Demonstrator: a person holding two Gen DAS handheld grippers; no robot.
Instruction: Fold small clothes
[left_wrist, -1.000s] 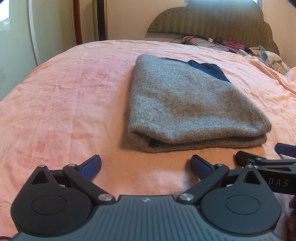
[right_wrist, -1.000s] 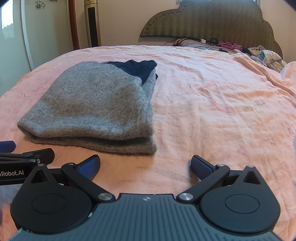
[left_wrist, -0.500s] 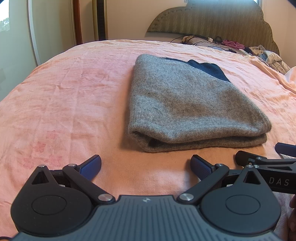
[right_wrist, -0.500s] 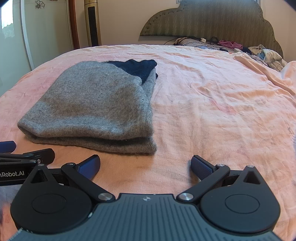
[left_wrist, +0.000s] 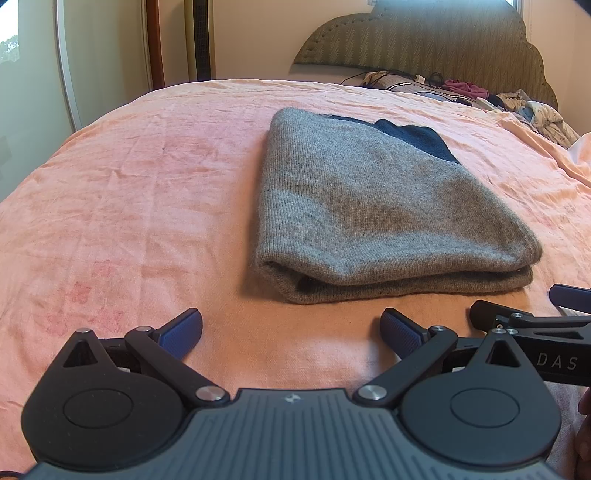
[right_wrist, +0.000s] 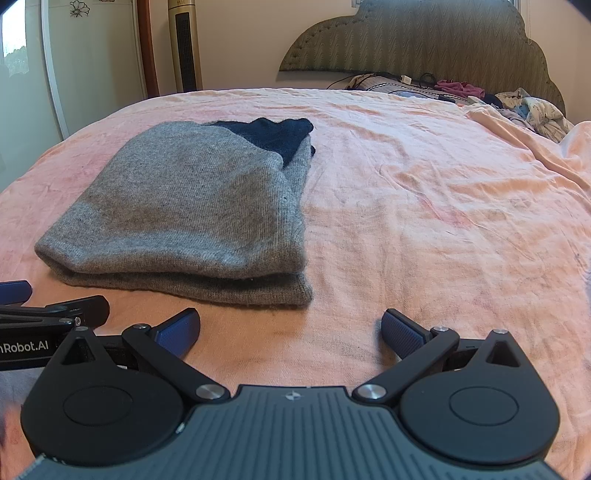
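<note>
A grey knit garment (left_wrist: 376, 206) with a dark blue part at its far end lies folded flat on the pink bedsheet (left_wrist: 147, 206). It also shows in the right wrist view (right_wrist: 192, 210), left of centre. My left gripper (left_wrist: 291, 328) is open and empty, just short of the garment's near edge. My right gripper (right_wrist: 291, 326) is open and empty, in front of the garment's near right corner. The two grippers sit side by side: the right one shows at the right edge of the left wrist view (left_wrist: 532, 325).
A padded headboard (right_wrist: 424, 40) stands at the far end of the bed. Loose clothes and cables (right_wrist: 480, 96) are piled near it at the far right. A tower fan (right_wrist: 184, 44) and a door frame stand at the far left.
</note>
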